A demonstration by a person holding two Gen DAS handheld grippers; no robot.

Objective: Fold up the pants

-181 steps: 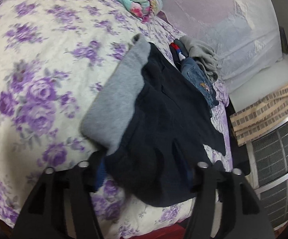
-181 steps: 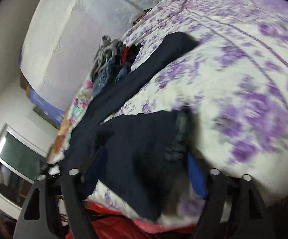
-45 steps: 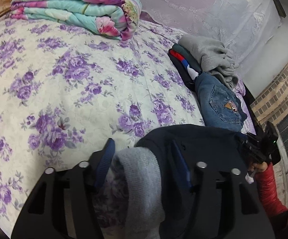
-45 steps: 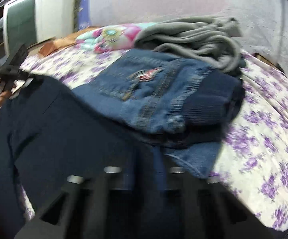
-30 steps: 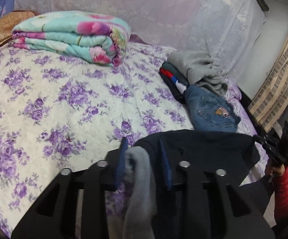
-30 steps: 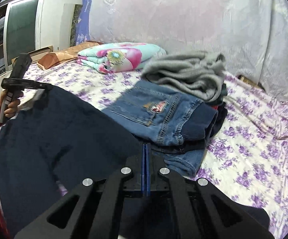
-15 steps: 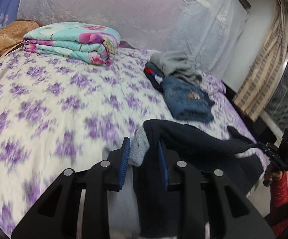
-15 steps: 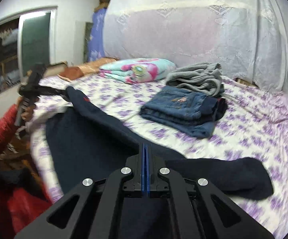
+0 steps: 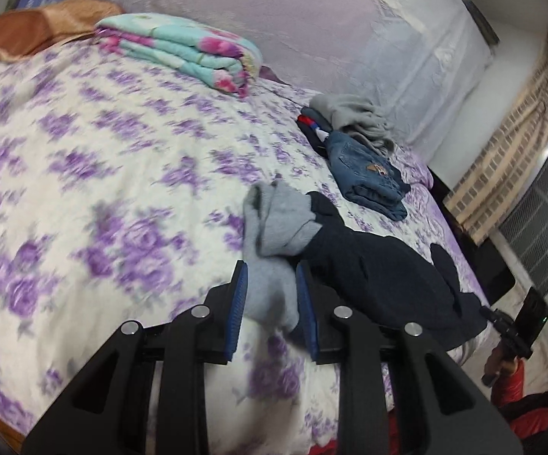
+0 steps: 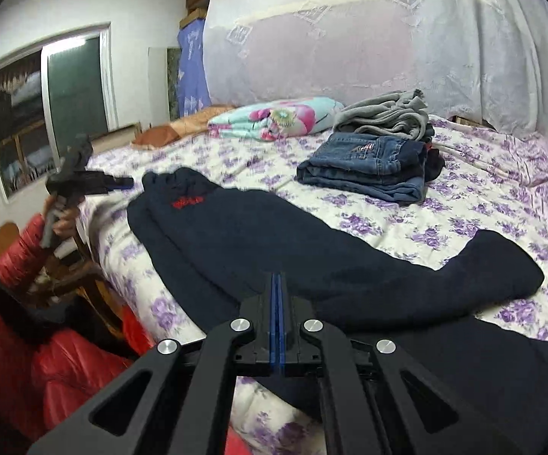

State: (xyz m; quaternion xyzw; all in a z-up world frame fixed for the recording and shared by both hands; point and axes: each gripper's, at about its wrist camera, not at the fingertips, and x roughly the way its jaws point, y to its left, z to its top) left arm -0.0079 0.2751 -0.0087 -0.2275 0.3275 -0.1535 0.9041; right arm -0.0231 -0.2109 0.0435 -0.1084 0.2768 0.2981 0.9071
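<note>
The left tool [image 9: 272,284] pinches the grey waistband [image 9: 274,227] of the navy pants [image 10: 311,250] spread across the floral bed [image 9: 84,174]; the right tool [image 10: 277,288], pressed together, grips the pants' other end.

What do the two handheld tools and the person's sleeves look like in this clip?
Both tools, left tool and right tool, are matte black, with triangular cut-out linkages, silver round pivot bolts and blue finger pads. The sleeve is shiny, puffy red.
</note>
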